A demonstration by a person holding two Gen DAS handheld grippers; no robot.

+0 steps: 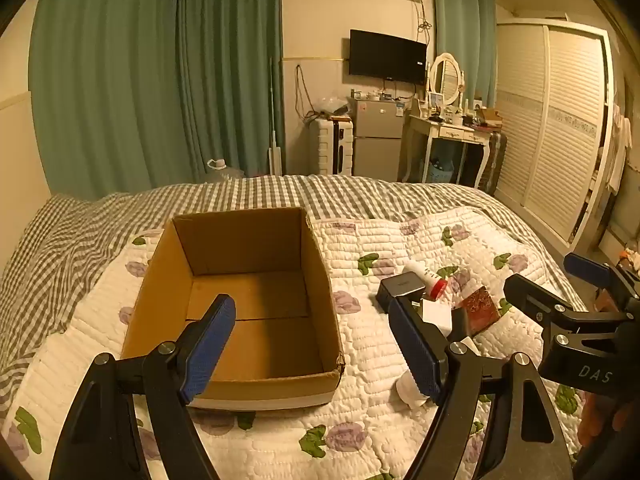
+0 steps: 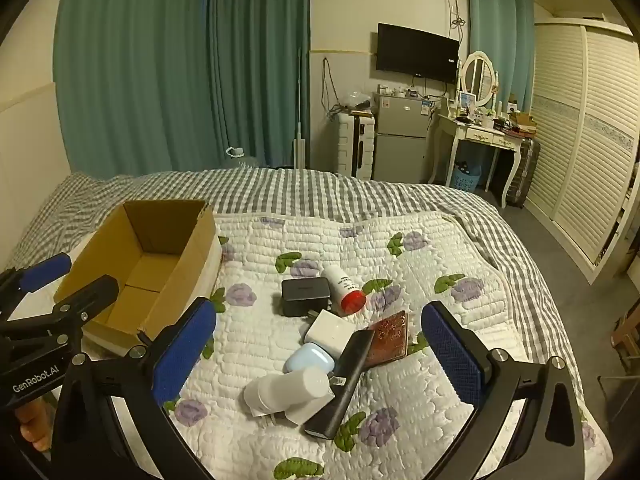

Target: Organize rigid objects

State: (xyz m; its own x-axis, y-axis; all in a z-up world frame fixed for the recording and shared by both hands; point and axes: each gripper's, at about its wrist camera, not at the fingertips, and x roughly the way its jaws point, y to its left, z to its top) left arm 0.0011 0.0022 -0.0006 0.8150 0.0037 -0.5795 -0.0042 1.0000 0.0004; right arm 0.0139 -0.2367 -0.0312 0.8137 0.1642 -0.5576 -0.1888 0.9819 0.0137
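Right wrist: brown cardboard box open-topped, bare inside, on quilt.

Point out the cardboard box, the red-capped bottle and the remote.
cardboard box (image 1: 248, 296), left wrist view, inside floor.
red-capped bottle (image 2: 340, 280), right wrist view, white body.
remote (image 2: 344, 376), right wrist view, middle of its top face.

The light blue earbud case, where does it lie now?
In the right wrist view the light blue earbud case lies on the quilt, among the pile right of the cardboard box, touching the white charger and the remote.
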